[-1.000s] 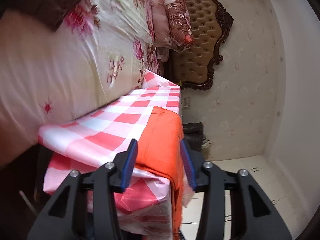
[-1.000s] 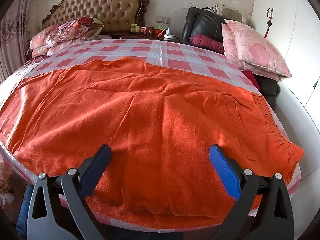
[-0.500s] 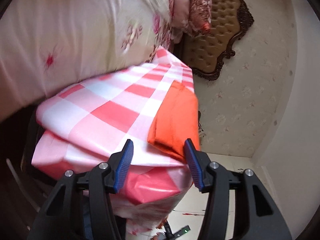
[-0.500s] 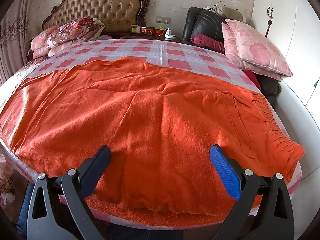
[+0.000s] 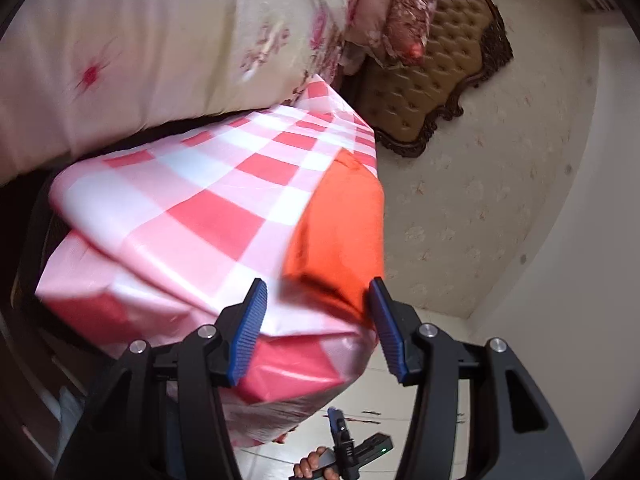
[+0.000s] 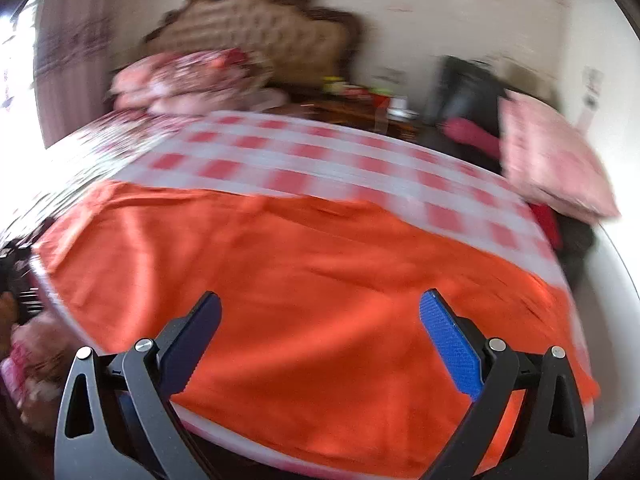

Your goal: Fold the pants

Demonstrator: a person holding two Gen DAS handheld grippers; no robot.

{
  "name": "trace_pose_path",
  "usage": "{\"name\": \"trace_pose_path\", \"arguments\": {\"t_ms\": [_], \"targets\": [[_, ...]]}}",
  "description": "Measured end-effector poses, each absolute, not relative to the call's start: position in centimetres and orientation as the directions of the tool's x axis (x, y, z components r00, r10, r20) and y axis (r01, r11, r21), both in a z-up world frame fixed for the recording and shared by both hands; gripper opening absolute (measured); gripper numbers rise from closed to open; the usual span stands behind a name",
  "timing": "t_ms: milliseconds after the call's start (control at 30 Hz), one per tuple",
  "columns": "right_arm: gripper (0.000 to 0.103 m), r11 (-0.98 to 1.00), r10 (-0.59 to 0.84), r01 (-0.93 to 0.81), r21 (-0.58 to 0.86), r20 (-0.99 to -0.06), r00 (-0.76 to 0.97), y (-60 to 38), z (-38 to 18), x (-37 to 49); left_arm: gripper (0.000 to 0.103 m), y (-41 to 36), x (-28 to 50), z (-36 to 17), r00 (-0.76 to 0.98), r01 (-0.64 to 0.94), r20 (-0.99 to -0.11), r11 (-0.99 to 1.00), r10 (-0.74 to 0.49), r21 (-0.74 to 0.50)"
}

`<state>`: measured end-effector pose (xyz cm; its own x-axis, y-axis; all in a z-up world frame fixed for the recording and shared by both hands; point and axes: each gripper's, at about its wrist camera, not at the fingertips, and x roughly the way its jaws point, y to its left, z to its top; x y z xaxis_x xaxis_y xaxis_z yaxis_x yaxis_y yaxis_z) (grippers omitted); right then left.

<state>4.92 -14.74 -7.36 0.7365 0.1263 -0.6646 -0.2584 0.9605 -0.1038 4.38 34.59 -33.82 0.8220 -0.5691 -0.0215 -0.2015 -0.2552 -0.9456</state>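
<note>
Both cameras have shifted since a second ago: the right wrist view is now smeared by motion and sits higher over the bed, while the left view has swung so the cloth's corner fills its lower centre. Ahead of the right gripper (image 6: pixel 320 320) the pink checked cloth (image 6: pixel 360 168) covers the tabletop, and the orange pants (image 6: pixel 304 280) lie spread flat across its near half, their edge passing beneath the jaws. That gripper is spread wide and holds nothing. The left gripper (image 5: pixel 318 328) is likewise released, its blue pads (image 5: pixel 248 332) flanking the pant end (image 5: pixel 340 240) that lies at the cloth's corner. Judging by this, the grasp is yet to come. To do it well, each gripper should probably pinch only orange fabric, not the checked cloth beneath, and lift both ends evenly.
</note>
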Motion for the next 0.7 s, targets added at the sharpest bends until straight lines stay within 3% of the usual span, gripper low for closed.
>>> {"name": "trace_pose_path", "arguments": {"t_ms": [267,433,567,700], "targets": [[0.096,0.892,0.223,-0.439,-0.103,-0.745,0.628,-1.5,-8.0,10.1,0.053,34.4,5.2,-35.1,0.834,-0.135,0.089,-0.358,-0.545,-0.924],[0.096,0.901,0.201,-0.425,-0.082,-0.789,0.58,4.0,-10.0,12.9,0.051,34.4,6.5,-34.2,0.834,-0.075,0.146,-0.371,-0.533,-0.925],[0.095,0.903,0.134,-0.404,-0.148,-0.796,0.591,6.7,-11.5,14.5,0.049,35.5,6.4,-31.7,0.846,-0.046,0.108,-0.273,-0.523,-0.961],[0.095,0.901,0.077,-0.388,-0.193,-0.809,0.582,7.6,-13.3,15.3,0.027,36.0,6.3,-29.1,0.852,-0.12,-0.059,-0.085,-0.521,-0.989]]}}
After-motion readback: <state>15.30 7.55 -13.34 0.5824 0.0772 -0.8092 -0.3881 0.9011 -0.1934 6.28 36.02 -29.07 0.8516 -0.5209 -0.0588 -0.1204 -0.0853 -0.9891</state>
